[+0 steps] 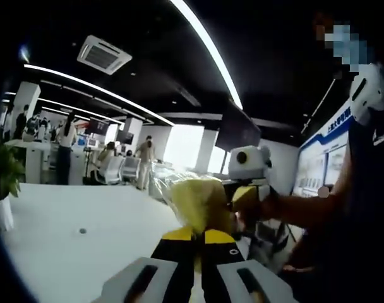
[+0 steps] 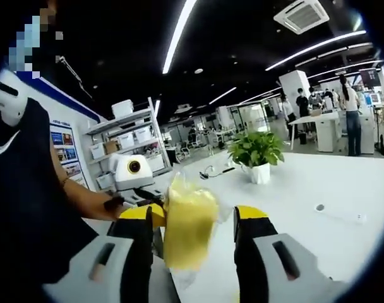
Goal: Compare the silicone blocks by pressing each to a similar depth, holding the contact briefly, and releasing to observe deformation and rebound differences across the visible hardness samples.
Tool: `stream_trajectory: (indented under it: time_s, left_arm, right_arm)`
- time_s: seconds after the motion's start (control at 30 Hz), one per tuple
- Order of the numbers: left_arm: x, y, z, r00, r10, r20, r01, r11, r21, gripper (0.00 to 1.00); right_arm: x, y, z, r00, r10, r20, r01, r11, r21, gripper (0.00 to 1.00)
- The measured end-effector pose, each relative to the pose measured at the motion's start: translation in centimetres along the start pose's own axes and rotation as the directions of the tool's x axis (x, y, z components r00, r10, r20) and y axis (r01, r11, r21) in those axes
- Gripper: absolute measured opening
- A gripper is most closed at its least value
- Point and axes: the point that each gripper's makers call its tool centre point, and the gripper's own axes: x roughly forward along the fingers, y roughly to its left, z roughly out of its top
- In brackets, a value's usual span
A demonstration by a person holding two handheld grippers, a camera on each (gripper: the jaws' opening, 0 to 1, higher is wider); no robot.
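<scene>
Two grippers meet at one yellow silicone block (image 1: 198,203), held in the air above the white desk (image 1: 84,252) in what looks like clear wrapping. The left gripper (image 1: 197,243) has its jaws pressed together on the block's near end. The right gripper (image 2: 193,221) has its jaws spread wide, the block (image 2: 189,227) hanging between them; whether they touch it is unclear. A potted plant (image 2: 256,151) stands farther along the desk, and a person's arm (image 2: 84,199) reaches in beside the shelves (image 2: 126,148).
</scene>
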Motion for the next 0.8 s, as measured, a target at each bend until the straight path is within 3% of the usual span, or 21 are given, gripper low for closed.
stream_trajectory:
  time_s: [0.27, 0.4, 0.53, 0.8]
  left_arm:
    - [-0.3, -0.5, -0.3, 1.000, 0.006, -0.004, -0.006, 1.000, 0.008, 0.00]
    - [-0.3, -0.6, -0.3, 1.000, 0.006, -0.004, -0.006, 1.000, 0.004, 0.00]
    - [-0.3, -0.7, -0.4, 1.000, 0.001, -0.016, -0.001, 1.000, 0.009, 0.00]
    - [0.1, -0.4, -0.8, 0.999, 0.005, -0.037, -0.005, 1.000, 0.000, 0.01]
  right_arm:
    - [0.7, 0.7, 0.0, 0.999, 0.050, 0.015, -0.050, 0.998, 0.043, 0.26]
    - [0.7, 1.7, 0.2, 0.995, 0.100, 0.017, -0.100, 0.994, -0.035, 0.15]
    - [0.7, 1.7, 0.0, 0.995, 0.101, 0.000, -0.101, 0.994, -0.031, 0.07]
    - [0.7, 1.5, -0.1, 0.994, 0.110, -0.026, -0.111, 0.992, -0.057, 0.02]
